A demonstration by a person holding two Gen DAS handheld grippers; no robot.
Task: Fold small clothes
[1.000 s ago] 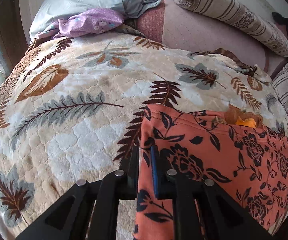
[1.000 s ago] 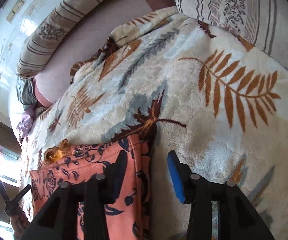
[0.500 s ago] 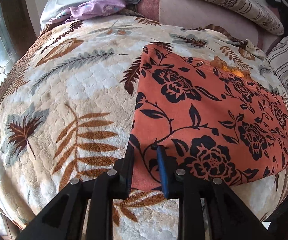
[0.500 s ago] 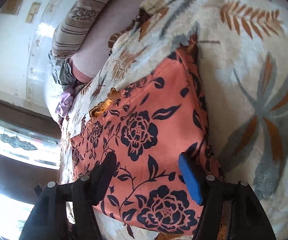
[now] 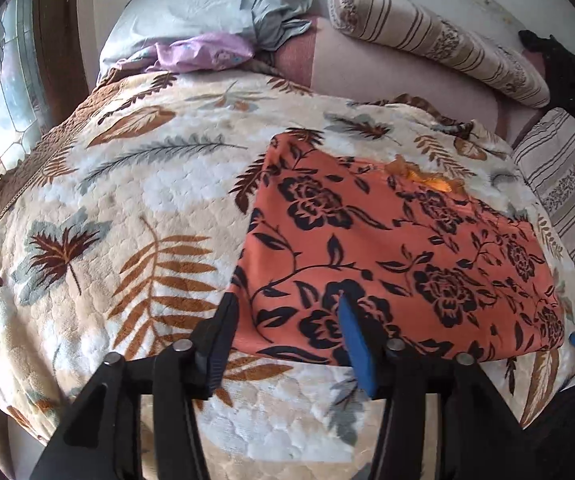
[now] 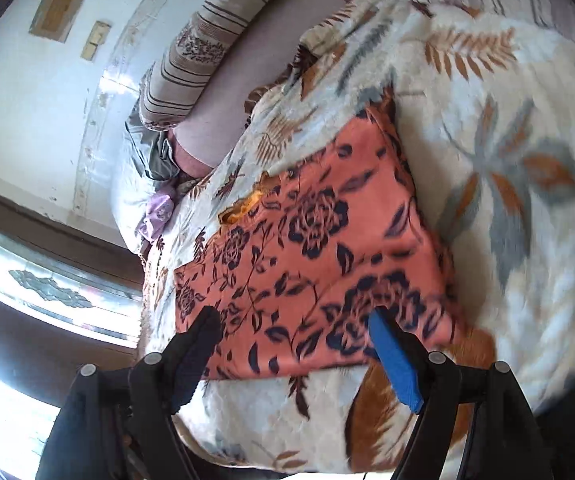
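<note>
Lying folded flat on the leaf-print blanket (image 5: 135, 200), the orange floral garment (image 5: 387, 256) looks one fold done — further folds may remain; left gripper (image 5: 287, 332) and right gripper (image 6: 295, 340) have just been opening, nothing clamped.

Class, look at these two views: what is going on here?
A person holding two grippers is folding an orange floral garment on a leaf-patterned blanket. The garment lies flat as a folded rectangle. The left gripper and right gripper have just been opening, and their fingers no longer pinch its near edge.
</note>
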